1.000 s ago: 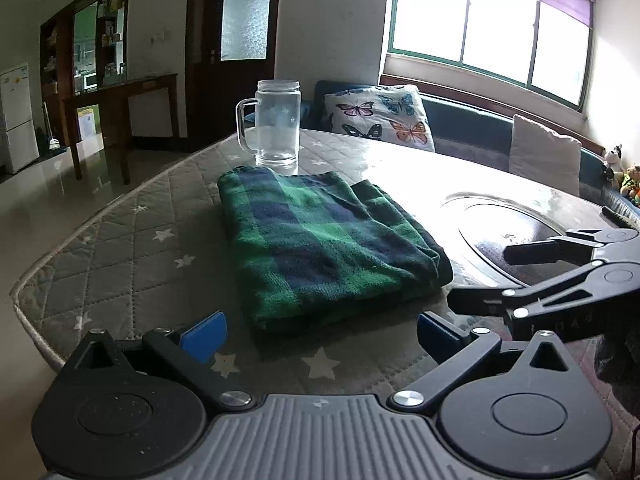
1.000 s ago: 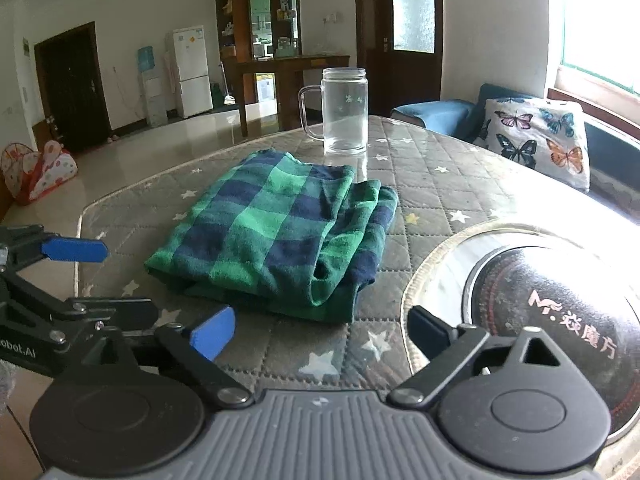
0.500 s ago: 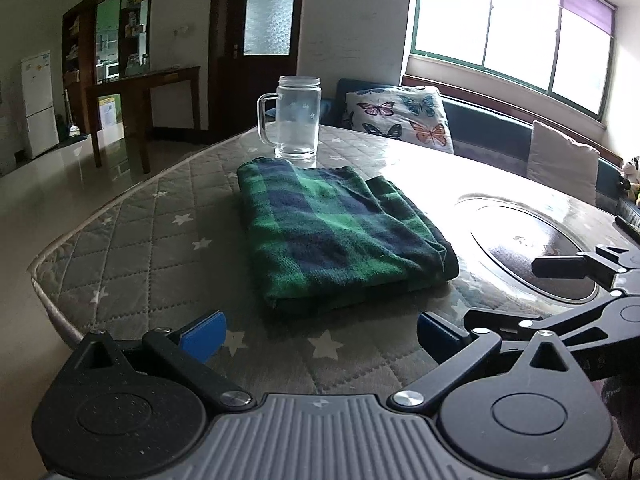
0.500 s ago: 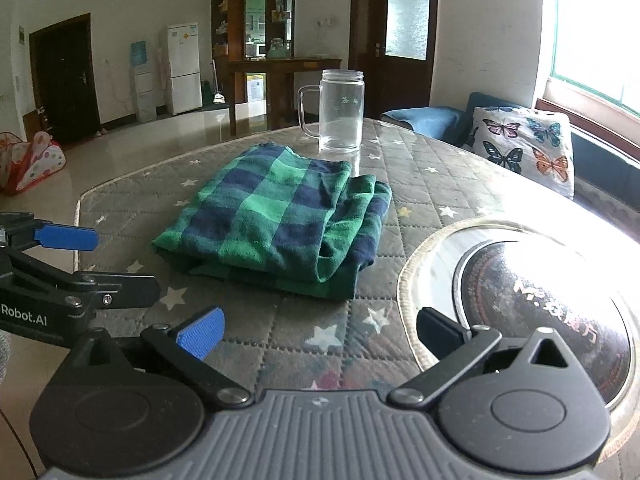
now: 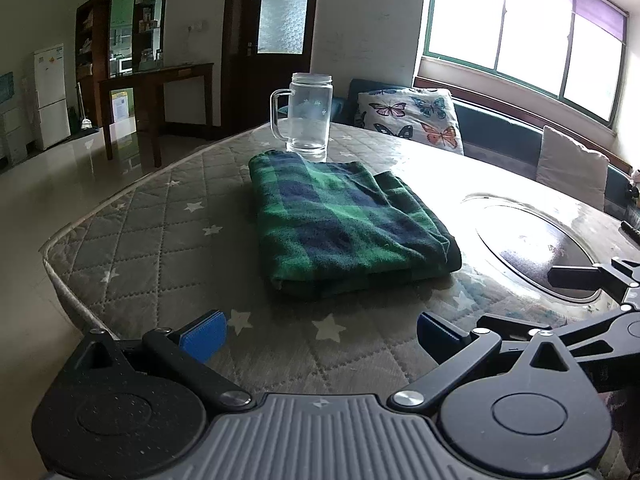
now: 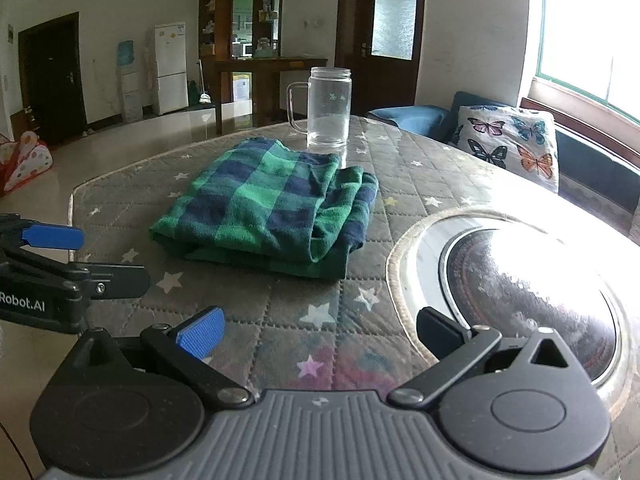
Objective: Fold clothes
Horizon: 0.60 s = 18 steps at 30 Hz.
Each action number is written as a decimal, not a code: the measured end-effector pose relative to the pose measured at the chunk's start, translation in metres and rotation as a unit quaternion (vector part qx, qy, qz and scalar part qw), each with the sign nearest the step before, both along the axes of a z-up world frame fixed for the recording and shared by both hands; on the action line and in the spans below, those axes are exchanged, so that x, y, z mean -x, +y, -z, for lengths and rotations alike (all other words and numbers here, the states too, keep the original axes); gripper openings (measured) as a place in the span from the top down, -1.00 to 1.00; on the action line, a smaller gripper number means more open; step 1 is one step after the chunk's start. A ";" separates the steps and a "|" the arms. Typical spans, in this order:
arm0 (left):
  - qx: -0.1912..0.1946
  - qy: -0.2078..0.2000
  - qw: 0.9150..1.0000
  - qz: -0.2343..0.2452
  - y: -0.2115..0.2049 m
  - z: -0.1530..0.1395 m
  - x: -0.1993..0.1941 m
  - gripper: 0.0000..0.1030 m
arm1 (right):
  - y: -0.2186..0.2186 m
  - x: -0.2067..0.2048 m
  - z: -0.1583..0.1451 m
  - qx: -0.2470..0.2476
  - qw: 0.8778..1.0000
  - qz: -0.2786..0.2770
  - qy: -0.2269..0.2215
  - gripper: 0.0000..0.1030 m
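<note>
Ahead of both grippers, the folded green-and-blue plaid cloth (image 5: 344, 224) lies on the quilted table cover (image 5: 160, 232), long axis running away toward the glass mug (image 5: 308, 116). Left gripper (image 5: 320, 332) and right gripper (image 6: 320, 328) both spread, empty (neither clearly nearer).

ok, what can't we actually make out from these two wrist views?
- Plaid cloth: inner layers and garment type hidden by its own folds, both views.
- Glass mug: whether it holds water; too clear to tell.
- Round inset in the table: glare washes out its surface; left view cuts it behind the right gripper.
- The person: out of frame, both views.
</note>
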<state>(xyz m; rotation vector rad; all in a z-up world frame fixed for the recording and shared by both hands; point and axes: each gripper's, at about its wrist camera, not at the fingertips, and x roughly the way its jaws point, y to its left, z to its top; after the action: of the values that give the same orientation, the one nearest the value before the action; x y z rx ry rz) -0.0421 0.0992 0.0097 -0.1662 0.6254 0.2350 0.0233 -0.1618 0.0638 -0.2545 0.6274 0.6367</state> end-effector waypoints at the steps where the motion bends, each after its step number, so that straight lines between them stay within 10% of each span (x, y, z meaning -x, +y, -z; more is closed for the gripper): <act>1: -0.001 0.000 1.000 0.000 -0.001 0.000 0.001 -1.00 | -0.001 0.001 0.001 0.000 1.000 0.002 0.001 -1.00; 18: 0.000 0.002 1.000 -0.007 -0.006 0.000 0.005 -1.00 | -0.004 0.014 0.000 0.005 1.000 0.020 -0.003 -1.00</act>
<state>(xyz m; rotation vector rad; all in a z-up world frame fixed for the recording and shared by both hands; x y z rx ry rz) -0.0471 0.0934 0.0095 -0.1713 0.6279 0.2494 0.0090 -0.1660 0.0636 -0.2532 0.6284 0.5950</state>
